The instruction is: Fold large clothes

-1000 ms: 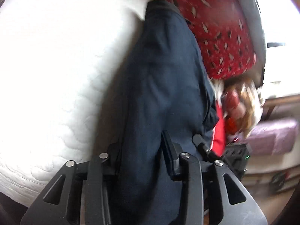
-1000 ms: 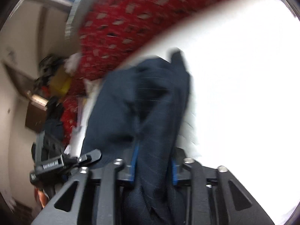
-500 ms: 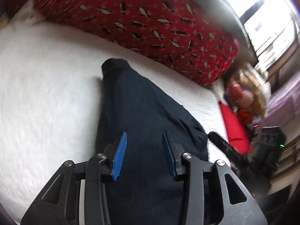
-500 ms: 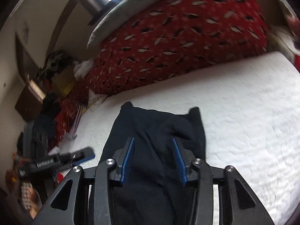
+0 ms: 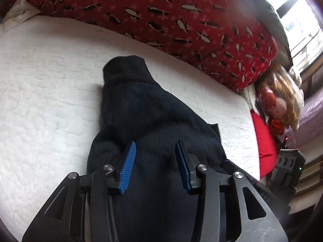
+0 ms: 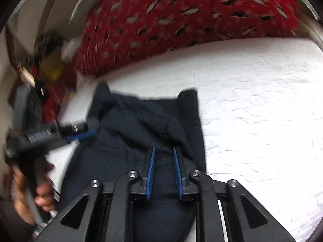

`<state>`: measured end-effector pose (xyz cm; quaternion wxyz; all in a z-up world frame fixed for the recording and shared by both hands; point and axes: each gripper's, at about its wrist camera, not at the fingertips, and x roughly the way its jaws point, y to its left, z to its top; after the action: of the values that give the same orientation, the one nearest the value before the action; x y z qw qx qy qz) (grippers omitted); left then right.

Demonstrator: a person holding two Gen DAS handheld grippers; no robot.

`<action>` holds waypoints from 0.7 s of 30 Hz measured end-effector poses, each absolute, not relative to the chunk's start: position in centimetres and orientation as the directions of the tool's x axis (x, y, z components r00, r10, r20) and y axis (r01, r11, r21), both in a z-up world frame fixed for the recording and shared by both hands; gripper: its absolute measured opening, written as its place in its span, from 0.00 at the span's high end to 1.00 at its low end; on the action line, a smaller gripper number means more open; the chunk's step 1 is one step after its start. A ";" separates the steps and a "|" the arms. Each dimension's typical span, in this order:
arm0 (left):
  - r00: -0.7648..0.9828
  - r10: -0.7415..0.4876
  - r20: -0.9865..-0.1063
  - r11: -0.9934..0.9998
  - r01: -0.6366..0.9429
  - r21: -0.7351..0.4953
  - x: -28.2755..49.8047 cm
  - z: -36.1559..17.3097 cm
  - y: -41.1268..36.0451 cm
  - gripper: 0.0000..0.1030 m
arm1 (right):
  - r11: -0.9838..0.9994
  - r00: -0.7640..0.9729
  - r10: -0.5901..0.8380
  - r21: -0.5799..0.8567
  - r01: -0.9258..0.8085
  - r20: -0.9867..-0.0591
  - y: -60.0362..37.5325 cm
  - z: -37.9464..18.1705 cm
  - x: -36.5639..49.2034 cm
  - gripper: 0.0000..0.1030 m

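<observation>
On the bed (image 5: 40,80), you're hovering both claws over the jacket (image 5: 153,121) to refold: left gripper (image 5: 154,161) apart, right gripper (image 6: 163,165) narrowing, gripping nothing.

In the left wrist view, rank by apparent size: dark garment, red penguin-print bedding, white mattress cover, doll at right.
1. White mattress cover and dark garment: similar; the garment's nearness makes the order unsure.
3. Red penguin-print bedding.
4. Doll.

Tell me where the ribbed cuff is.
In the left wrist view, the ribbed cuff lies upper centre on the white mattress, just below the red blanket.
</observation>
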<state>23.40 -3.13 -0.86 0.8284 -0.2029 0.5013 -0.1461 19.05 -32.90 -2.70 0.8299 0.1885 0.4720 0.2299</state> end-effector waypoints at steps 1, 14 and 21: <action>0.467 -0.453 -0.760 0.869 0.038 -0.494 23.0 -0.4 -2.8 0.63 | 0.796 0.463 0.585 0.579 -0.174 -0.665 -34.0 -2.4 18.9 0.77; 0.511 -0.394 -0.764 0.897 0.033 -0.440 15.1 2.1 -0.7 0.58 | 0.832 0.461 0.535 0.538 -0.139 -0.708 -35.0 -1.4 14.6 0.65; 0.464 -0.332 -0.822 0.937 0.058 -0.346 10.1 -0.9 -2.3 0.51 | 0.739 0.473 0.665 0.598 -0.309 -0.577 -34.7 1.9 6.2 0.49</action>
<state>10.12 -2.26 -0.85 0.8447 -0.1357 0.5048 -0.1152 6.20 -34.73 1.93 0.8319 0.2114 0.4213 0.2928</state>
